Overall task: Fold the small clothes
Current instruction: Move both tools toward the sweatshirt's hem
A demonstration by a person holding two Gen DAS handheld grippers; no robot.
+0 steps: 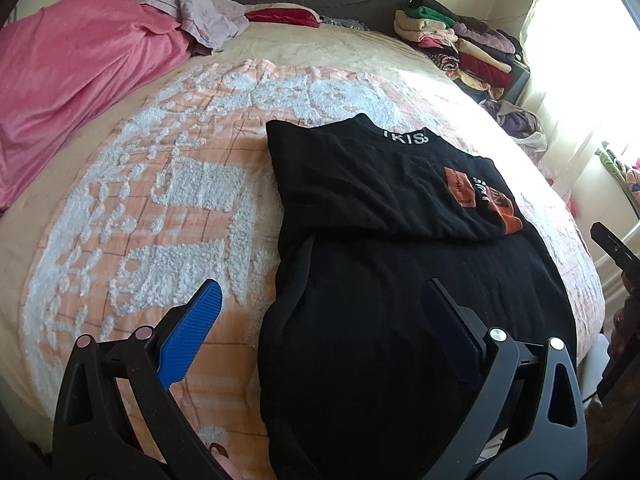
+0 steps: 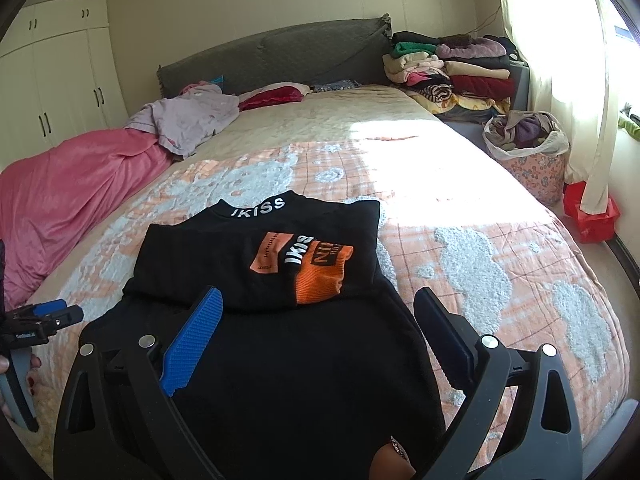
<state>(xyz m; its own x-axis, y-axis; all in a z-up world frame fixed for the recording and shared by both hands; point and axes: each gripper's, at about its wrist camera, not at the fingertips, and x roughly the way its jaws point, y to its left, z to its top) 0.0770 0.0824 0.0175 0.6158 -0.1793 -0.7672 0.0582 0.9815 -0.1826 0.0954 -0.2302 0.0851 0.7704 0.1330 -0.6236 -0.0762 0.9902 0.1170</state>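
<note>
A black top lies flat on the bed, on an orange and white blanket, its upper part folded down over the lower so that an orange and black print faces up; white letters run along the collar at the far edge. The left gripper hangs just above the near left part of the top with its jaws spread wide and nothing between them: its blue pad is over the blanket beside the top's left edge, while the other finger is over the black cloth. The right gripper is likewise spread wide and empty, above the near half of the top, one finger over the cloth and the other near the top's right edge; whether either gripper touches the cloth cannot be told. In the right wrist view the left gripper shows at the far left edge, held in a hand with red nails. In the left wrist view a dark part of the right gripper shows at the right edge. Along the left side of the bed lies a pink blanket, with a pale crumpled garment at its far end, and a red pillow sits near the grey headboard. A stack of folded clothes stands at the far right corner, beside it a flowered basket full of clothes, and a red box is on the floor by the curtain. White wardrobes fill the left wall
</note>
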